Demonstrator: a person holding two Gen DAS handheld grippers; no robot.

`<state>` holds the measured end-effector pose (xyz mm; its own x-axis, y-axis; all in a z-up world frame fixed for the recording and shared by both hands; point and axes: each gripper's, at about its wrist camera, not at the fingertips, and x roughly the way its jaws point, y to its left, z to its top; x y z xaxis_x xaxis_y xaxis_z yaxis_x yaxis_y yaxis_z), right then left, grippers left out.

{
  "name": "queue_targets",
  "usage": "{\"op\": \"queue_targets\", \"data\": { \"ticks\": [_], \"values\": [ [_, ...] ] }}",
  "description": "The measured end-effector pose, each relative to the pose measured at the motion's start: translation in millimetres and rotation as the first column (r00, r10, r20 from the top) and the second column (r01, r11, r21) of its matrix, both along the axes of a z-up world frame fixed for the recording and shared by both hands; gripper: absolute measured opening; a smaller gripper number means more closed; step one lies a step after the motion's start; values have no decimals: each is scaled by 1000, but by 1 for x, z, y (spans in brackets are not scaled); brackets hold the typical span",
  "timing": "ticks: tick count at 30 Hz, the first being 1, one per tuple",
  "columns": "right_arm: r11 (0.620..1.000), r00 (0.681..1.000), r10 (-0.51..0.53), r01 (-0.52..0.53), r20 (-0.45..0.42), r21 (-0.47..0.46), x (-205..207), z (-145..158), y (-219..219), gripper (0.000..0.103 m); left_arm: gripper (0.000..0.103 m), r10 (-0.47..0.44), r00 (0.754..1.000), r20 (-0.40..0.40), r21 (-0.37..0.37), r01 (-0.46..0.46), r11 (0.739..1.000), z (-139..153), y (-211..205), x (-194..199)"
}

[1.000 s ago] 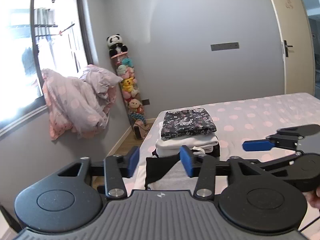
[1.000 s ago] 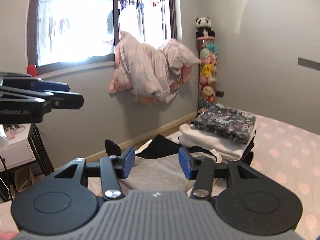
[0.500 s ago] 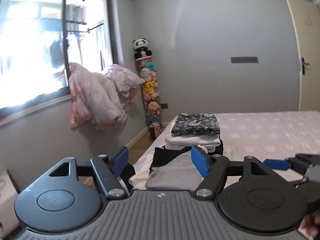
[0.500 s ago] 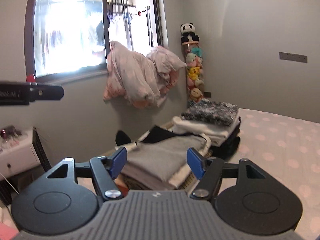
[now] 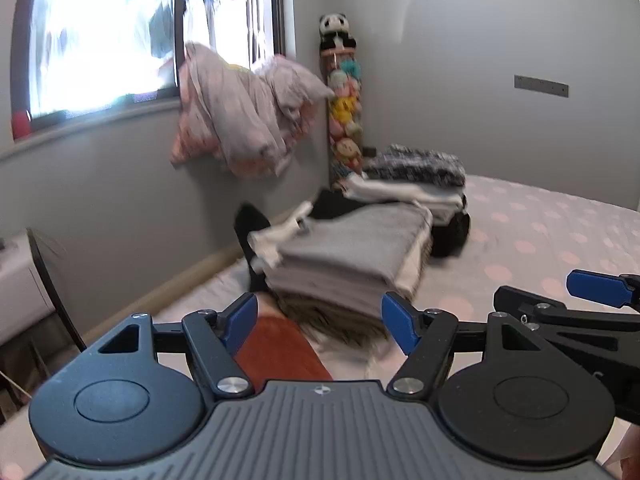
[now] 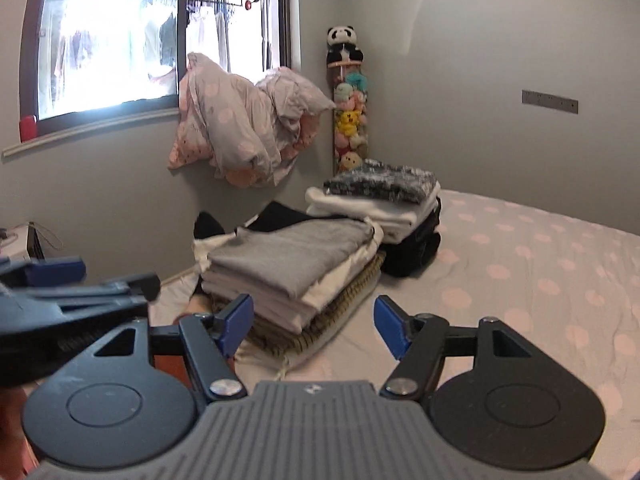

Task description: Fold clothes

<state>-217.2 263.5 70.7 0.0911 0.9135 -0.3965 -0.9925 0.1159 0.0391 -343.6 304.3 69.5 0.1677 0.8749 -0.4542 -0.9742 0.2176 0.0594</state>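
Both my grippers lowered toward the near stack of folded clothes; left gripper released, empty; right gripper released, empty; far stack behind.

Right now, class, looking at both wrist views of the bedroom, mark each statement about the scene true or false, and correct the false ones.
1. A grey folded garment tops the nearer pile. True.
2. The right gripper is clamped on a garment. False: its jaws stand open with nothing pressed between the pads.
3. A dark patterned garment tops the farther pile. True.
4. The bed sheet is plain blue. False: it is pale with pink dots.
5. The panda toy lies on the bed. False: it sits atop the column of plush toys in the corner.
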Motion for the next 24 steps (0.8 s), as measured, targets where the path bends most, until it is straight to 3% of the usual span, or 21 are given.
{"op": "queue_targets", "data": {
  "ticks": [8, 24],
  "values": [
    [998, 1000, -18, 18, -2, -61, 3, -22, -6, 70, 81, 26, 1000, 5, -93, -25, 995, -32, -2, -4],
    [994, 999, -34, 35, 20, -102, 2, -26, -15, 70, 81, -27, 1000, -4, -128, 26, 991, -44, -15, 8]
  ]
}}
